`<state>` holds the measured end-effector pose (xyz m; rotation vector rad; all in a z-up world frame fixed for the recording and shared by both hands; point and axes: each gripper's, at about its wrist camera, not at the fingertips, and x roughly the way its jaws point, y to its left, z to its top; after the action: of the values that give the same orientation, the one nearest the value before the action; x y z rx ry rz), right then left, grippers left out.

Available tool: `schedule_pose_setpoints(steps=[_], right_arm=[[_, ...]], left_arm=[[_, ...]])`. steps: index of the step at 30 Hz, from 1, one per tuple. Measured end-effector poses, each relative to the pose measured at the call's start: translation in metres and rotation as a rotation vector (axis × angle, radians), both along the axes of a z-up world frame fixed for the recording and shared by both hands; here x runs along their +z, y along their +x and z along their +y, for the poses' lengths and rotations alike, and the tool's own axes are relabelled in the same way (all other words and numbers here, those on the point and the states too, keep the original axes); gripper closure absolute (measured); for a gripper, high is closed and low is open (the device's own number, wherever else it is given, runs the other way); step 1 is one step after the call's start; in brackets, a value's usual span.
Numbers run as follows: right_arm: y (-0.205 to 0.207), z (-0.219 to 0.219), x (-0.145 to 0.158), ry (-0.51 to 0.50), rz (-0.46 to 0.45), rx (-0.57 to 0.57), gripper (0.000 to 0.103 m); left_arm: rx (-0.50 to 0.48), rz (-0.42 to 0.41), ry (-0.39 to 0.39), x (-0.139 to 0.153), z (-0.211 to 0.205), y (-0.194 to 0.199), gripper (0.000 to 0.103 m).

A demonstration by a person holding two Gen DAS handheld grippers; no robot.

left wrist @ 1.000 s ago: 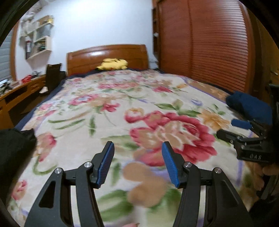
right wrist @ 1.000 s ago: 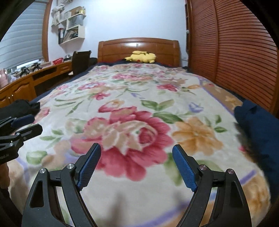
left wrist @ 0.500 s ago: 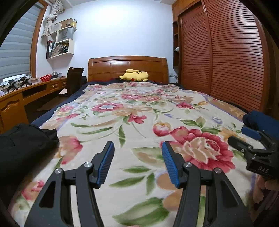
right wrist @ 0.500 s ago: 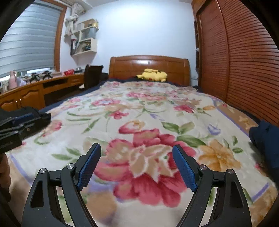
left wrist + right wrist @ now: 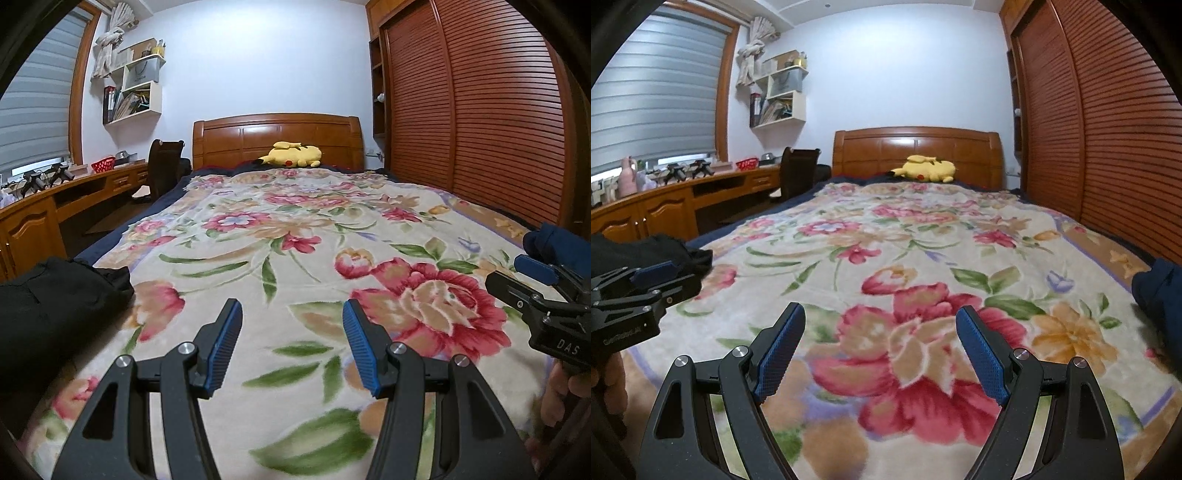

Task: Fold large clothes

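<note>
A black garment (image 5: 55,306) lies bunched at the bed's near left edge, also seen as the black garment (image 5: 646,251) in the right wrist view. A dark blue garment (image 5: 1160,291) lies at the near right edge, showing as the dark blue garment (image 5: 557,243) in the left wrist view. My left gripper (image 5: 291,321) hovers open over the floral blanket (image 5: 295,236) with nothing between its blue pads. My right gripper (image 5: 881,325) stands wider open over the floral blanket (image 5: 923,240), also empty. Each gripper shows at the other view's edge: right gripper (image 5: 535,280), left gripper (image 5: 639,284).
A yellow plush toy (image 5: 291,155) rests by the wooden headboard (image 5: 277,136). A slatted wooden wardrobe (image 5: 480,110) runs along the right. On the left stand a wooden desk (image 5: 665,210), a dark chair (image 5: 798,170) and wall shelves (image 5: 779,92). A hand (image 5: 561,391) holds the right gripper.
Both views have tilted up from looking down at the blanket, so headboard, wall and shelves sit lower and fuller in frame. Both grippers kept their openings; nothing was grasped.
</note>
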<state>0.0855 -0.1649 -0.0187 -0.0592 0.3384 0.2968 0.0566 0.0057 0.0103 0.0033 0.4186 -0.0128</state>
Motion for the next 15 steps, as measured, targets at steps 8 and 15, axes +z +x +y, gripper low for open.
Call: schedule_pose_setpoints(steps=[8,15], right_arm=[[0.0043,-0.0024,-0.0028,0.004,0.002,-0.012,0.018],[0.0037,-0.0041,-0.0033,0.006,0.002,-0.015,0.018]], left_arm=[[0.001,-0.004,0.001,-0.0005,0.0005,-0.0016,0.047],[0.006,-0.011,-0.001,0.0006,0.0002,-0.0028,0.047]])
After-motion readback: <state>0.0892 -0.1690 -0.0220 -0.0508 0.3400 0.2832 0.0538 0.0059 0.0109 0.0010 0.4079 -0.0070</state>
